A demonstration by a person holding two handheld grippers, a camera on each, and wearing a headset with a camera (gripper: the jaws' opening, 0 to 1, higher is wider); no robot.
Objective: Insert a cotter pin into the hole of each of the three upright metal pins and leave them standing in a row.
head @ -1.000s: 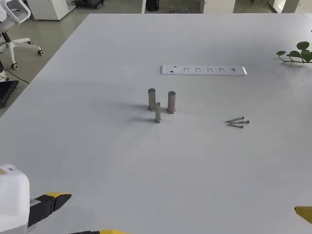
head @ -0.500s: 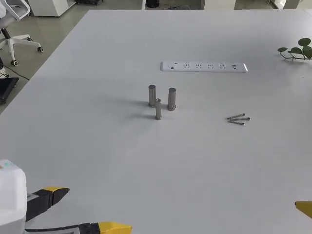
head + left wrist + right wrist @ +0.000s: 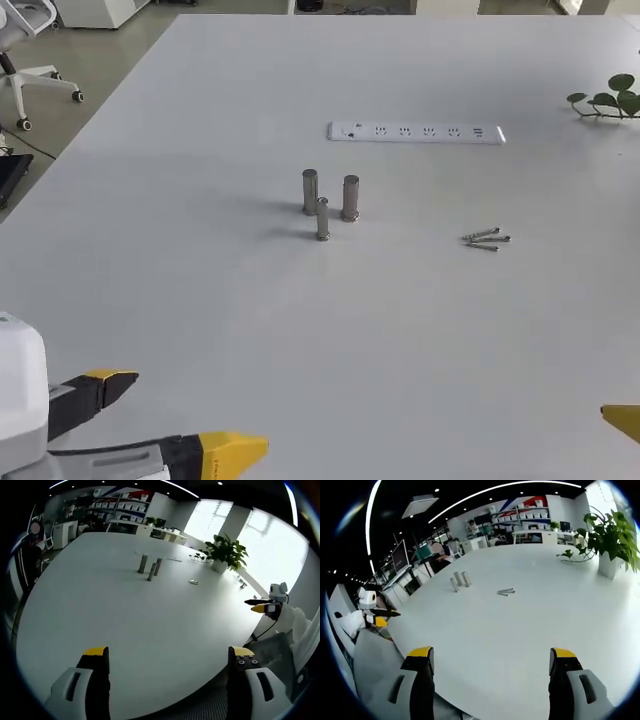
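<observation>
I judge the first step is just beginning: the left gripper (image 3: 167,652) and right gripper (image 3: 491,653) are hovering with jaws wide open and empty, well apart from the strip (image 3: 416,133), near which three pins (image 3: 323,205) are standing clustered and the cotter pins (image 3: 486,238) are lying, probably needing picking next.

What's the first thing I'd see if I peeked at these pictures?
Probably the three metal pins standing close together in the middle of the big white table. A little bundle of cotter pins lies to their right, and a white power strip lies behind them. The yellow-tipped left gripper is open by the table's near edge.
</observation>
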